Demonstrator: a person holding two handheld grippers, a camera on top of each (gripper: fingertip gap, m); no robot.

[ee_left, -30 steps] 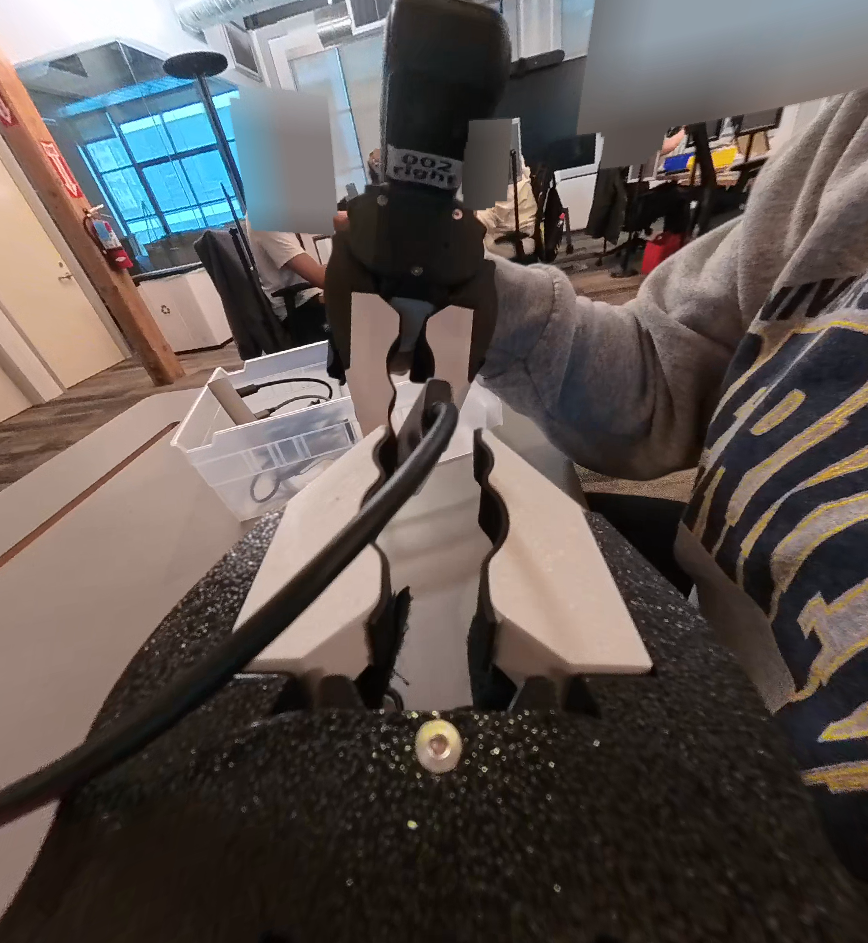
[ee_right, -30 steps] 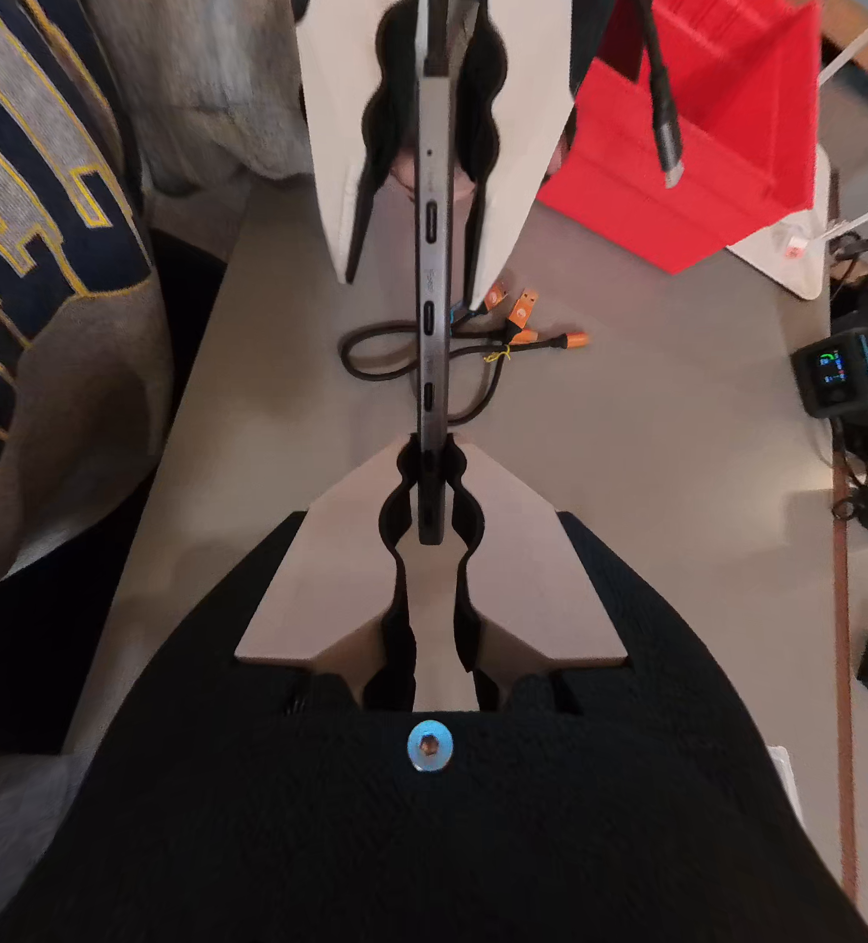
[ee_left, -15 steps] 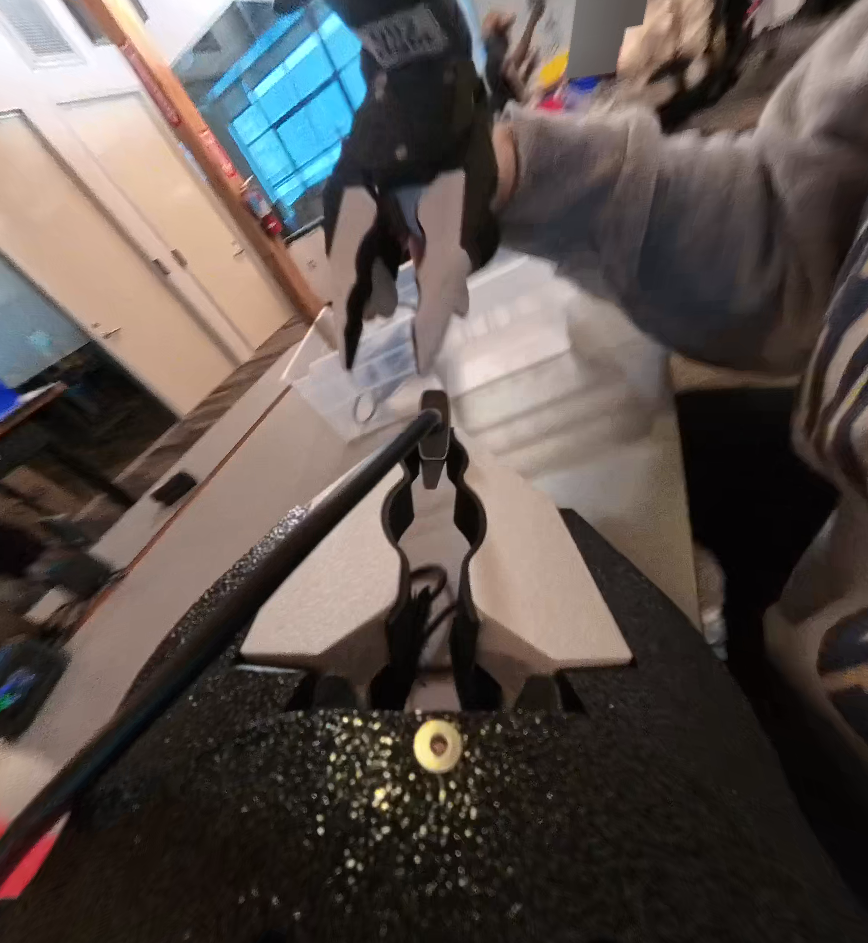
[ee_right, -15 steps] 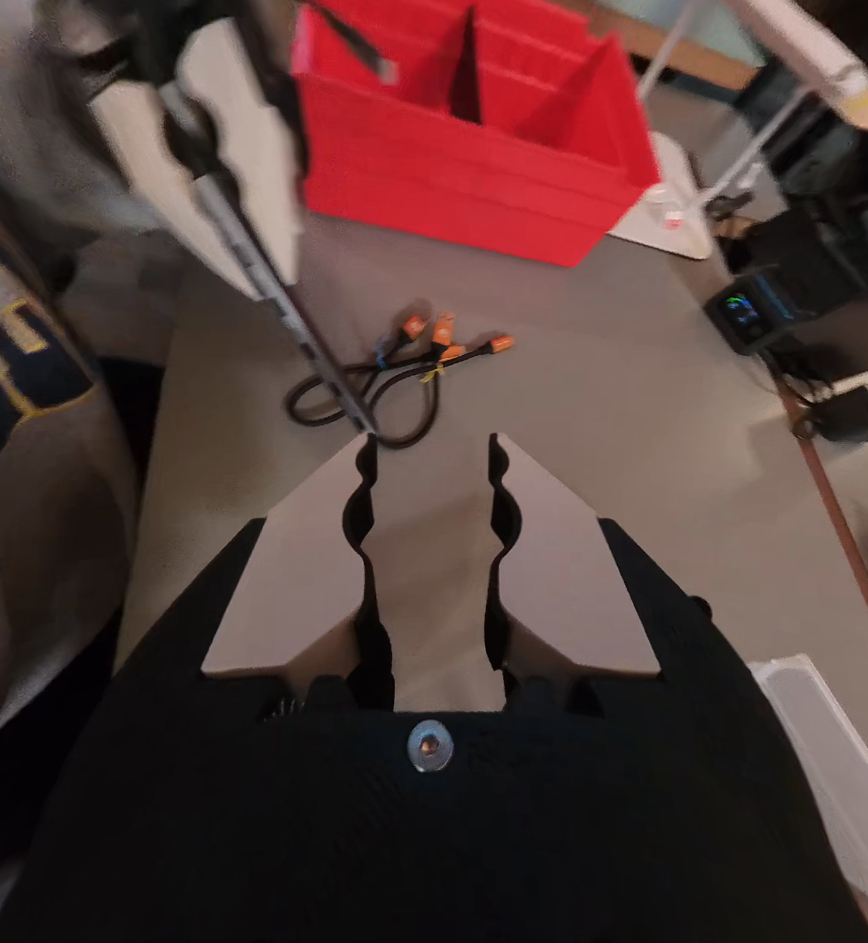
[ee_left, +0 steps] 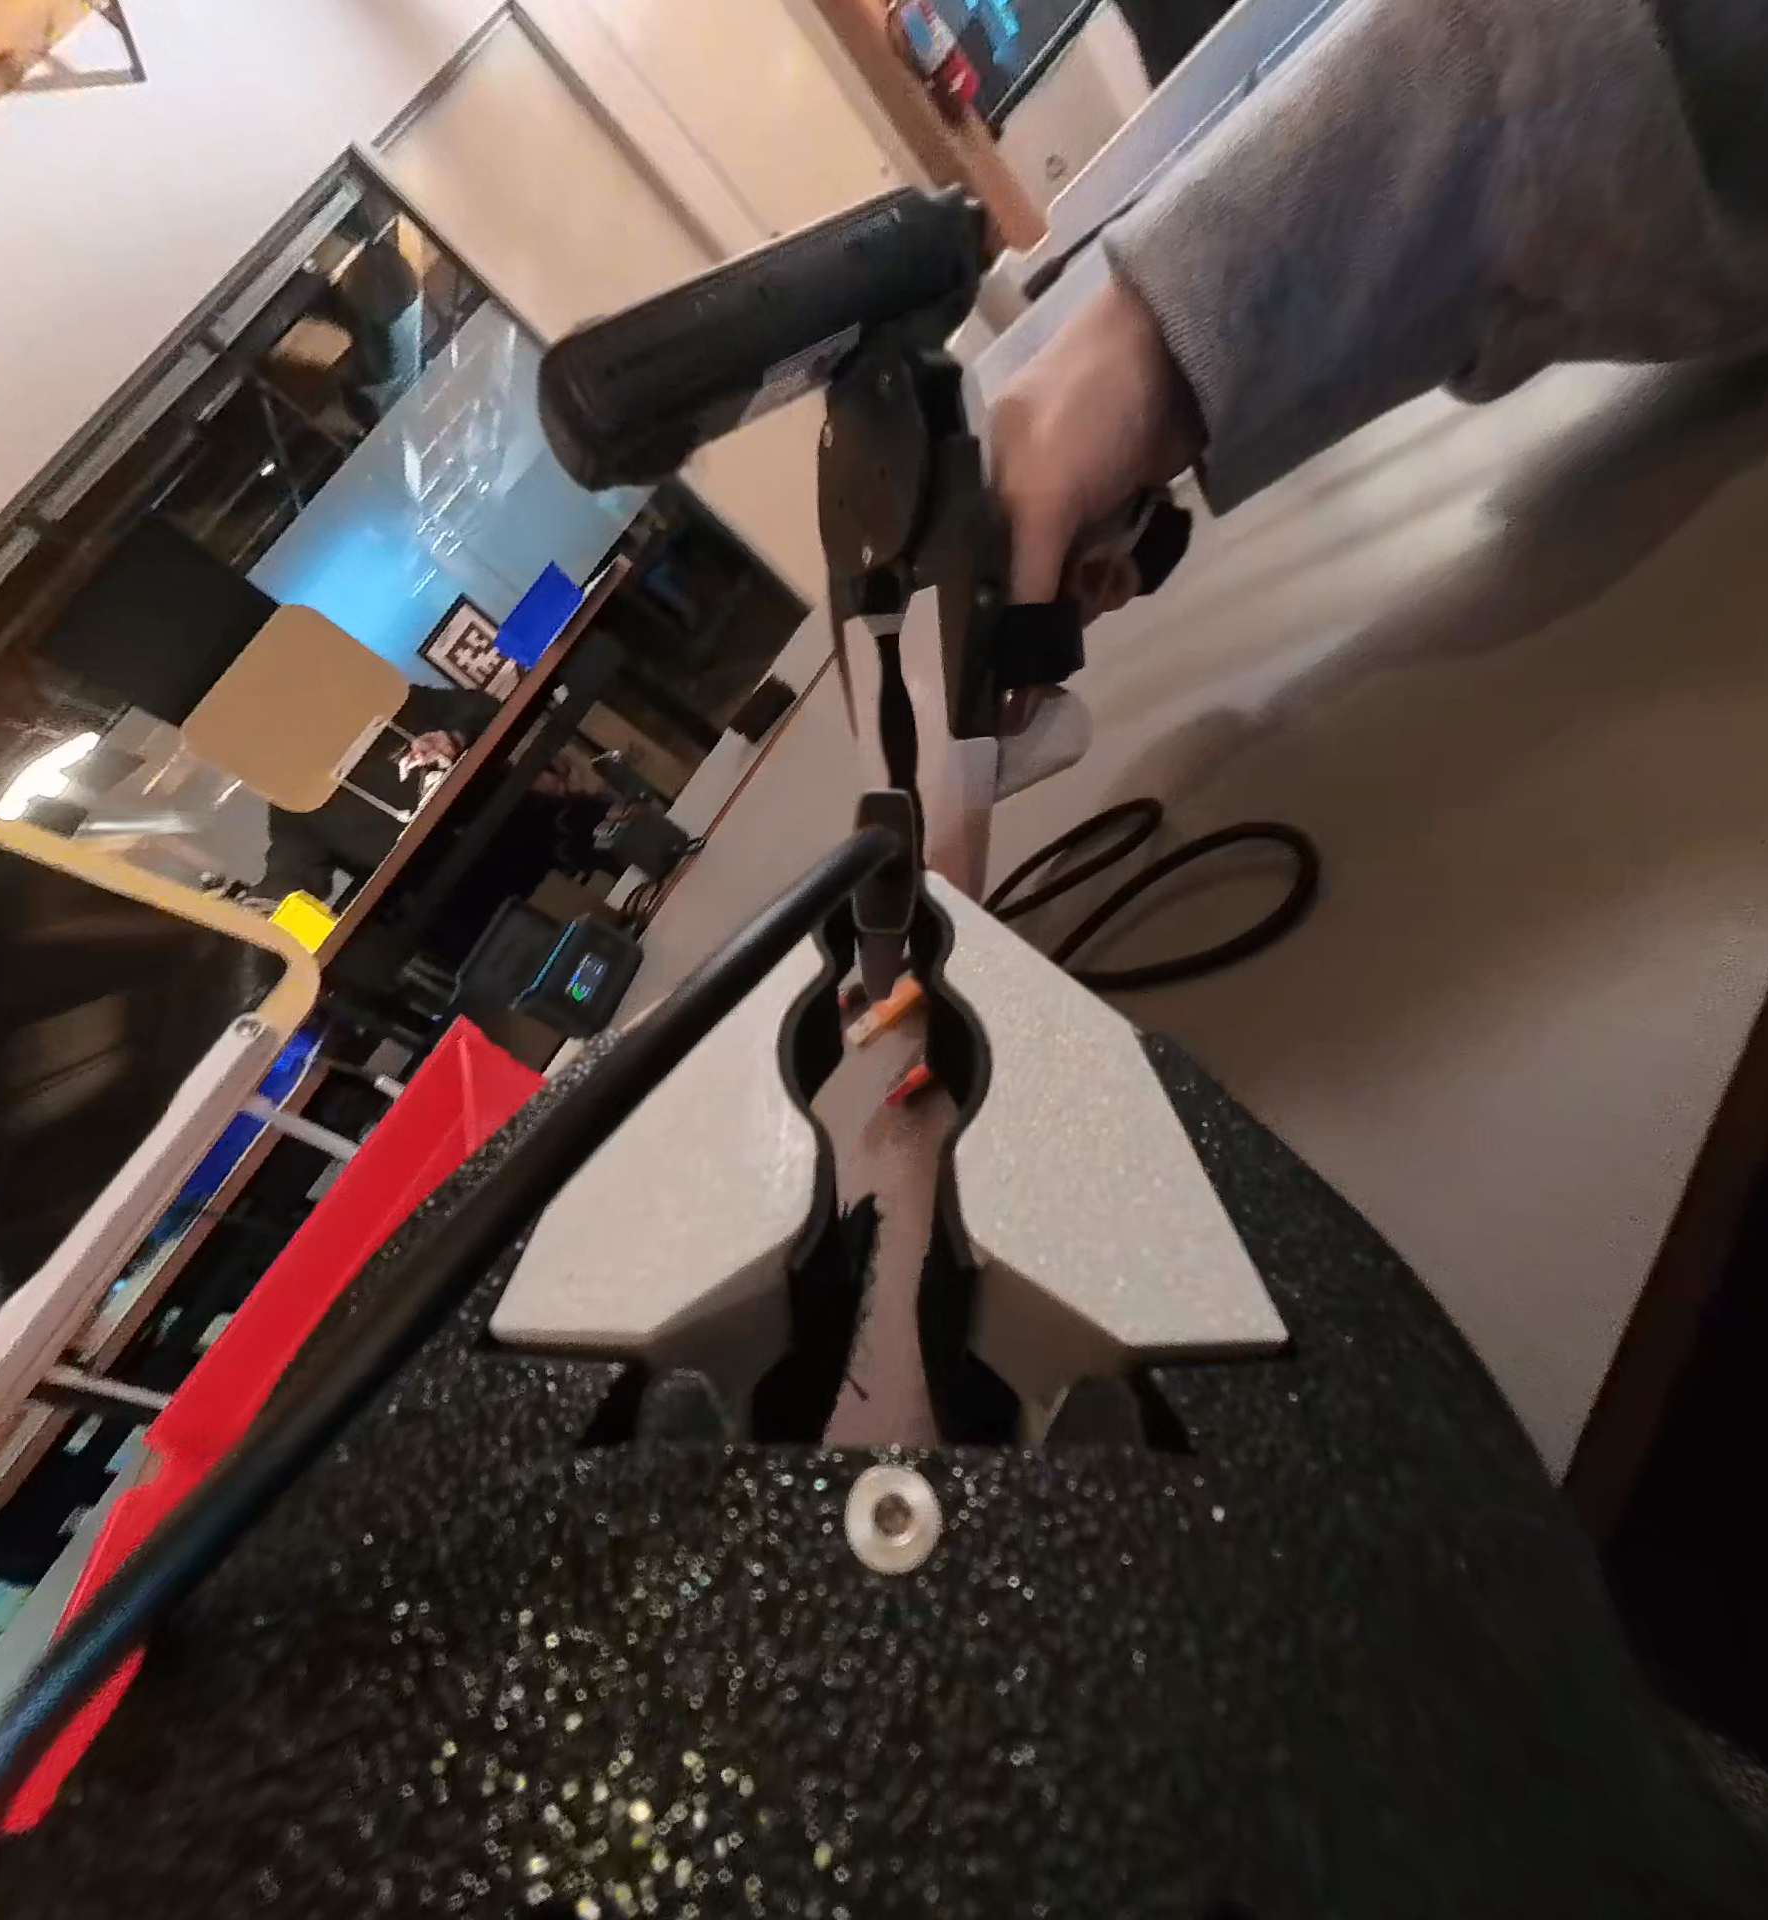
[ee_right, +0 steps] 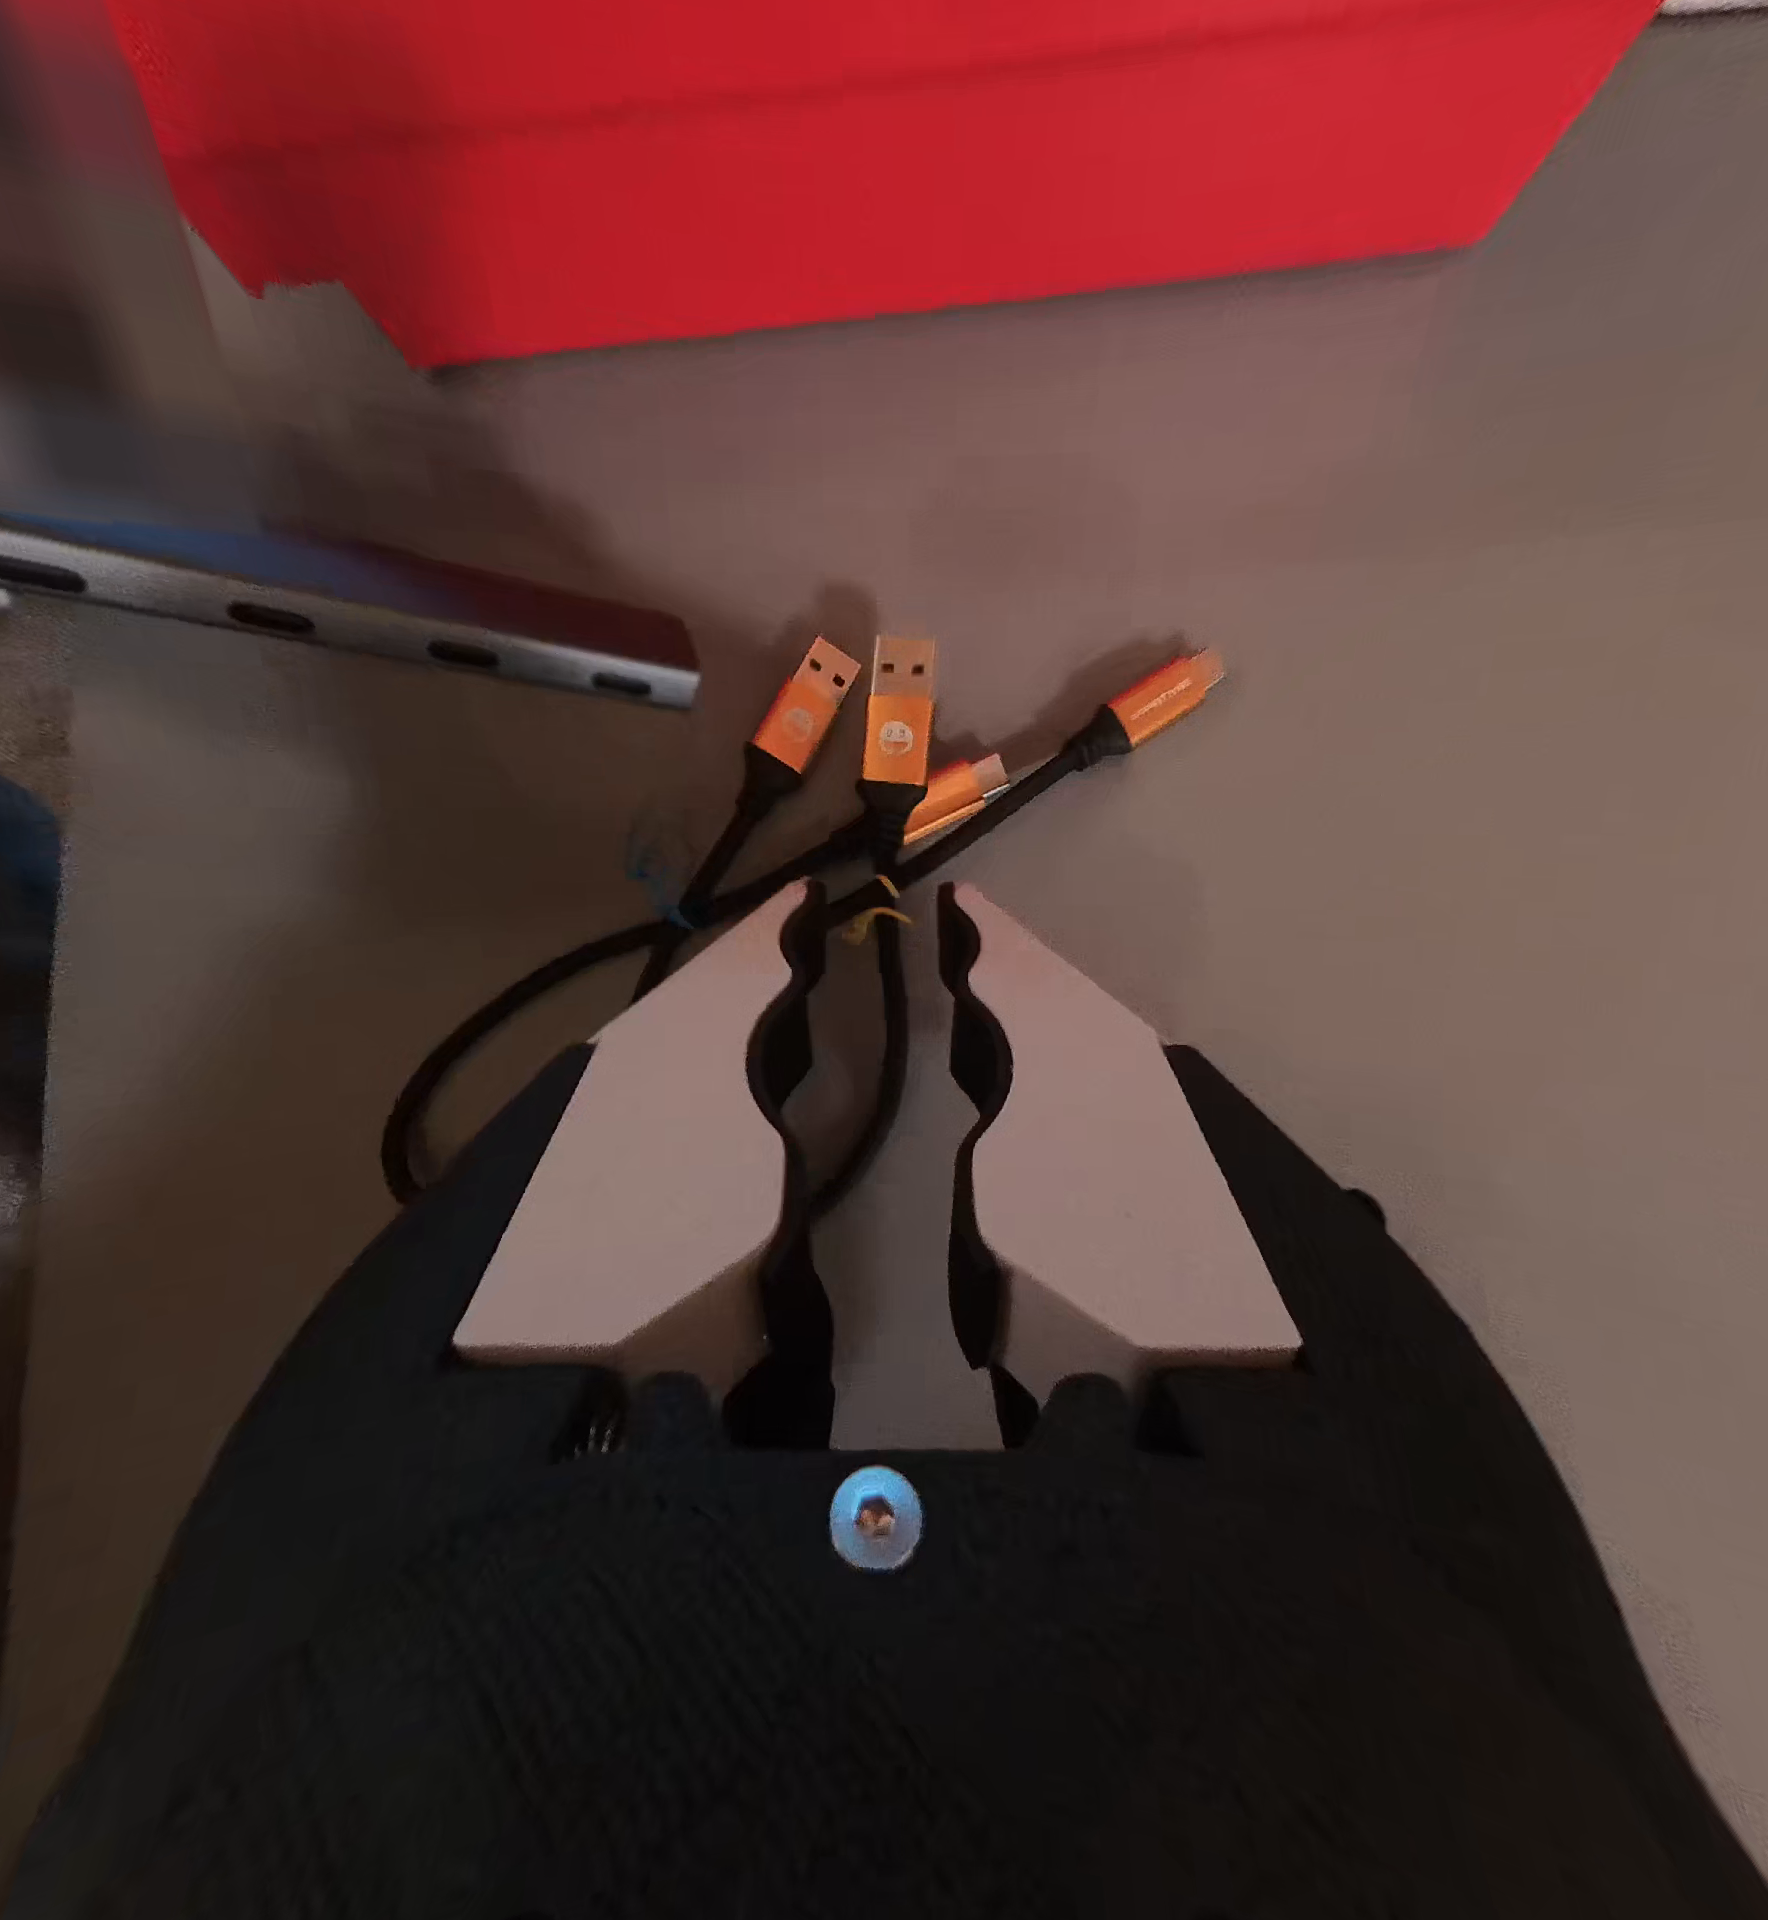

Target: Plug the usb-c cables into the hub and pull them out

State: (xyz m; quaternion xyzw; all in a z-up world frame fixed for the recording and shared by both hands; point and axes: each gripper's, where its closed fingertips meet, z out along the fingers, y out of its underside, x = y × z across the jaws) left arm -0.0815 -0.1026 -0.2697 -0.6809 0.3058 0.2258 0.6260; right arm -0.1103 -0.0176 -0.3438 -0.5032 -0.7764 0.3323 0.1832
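With my left gripper clamped on the hub, just left of my open right gripper, I judge the next move: pinching an orange-tipped cable lying ahead.

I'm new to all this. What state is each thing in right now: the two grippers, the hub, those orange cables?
Left gripper: shut on the hub's end.
Right gripper: open, empty, over the cables' cords.
Hub: gripped at one end, visible ports empty.
Orange cables: unplugged, lying loose on the table.
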